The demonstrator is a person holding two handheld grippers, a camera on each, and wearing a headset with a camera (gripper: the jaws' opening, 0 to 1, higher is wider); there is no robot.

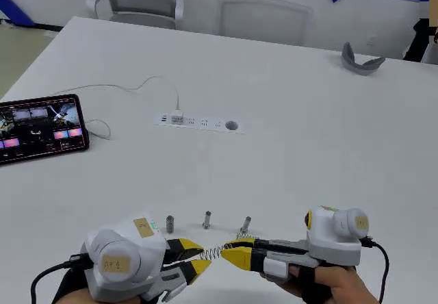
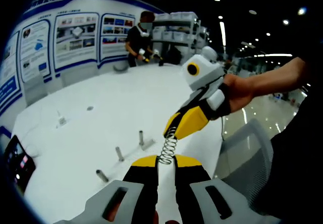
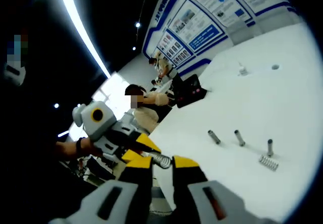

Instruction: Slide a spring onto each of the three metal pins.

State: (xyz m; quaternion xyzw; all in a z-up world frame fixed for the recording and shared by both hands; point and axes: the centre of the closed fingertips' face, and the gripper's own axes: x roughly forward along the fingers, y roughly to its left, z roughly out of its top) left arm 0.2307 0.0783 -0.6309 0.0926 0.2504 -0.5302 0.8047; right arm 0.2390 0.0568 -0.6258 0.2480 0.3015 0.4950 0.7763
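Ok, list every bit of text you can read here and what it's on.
Nothing reads cleanly.
On the left gripper, tan stickers: handwritten marks, too blurred to read.
On the right gripper, a small label: too small.
On the tablet screen: too small.
On the wall posters: blurred.
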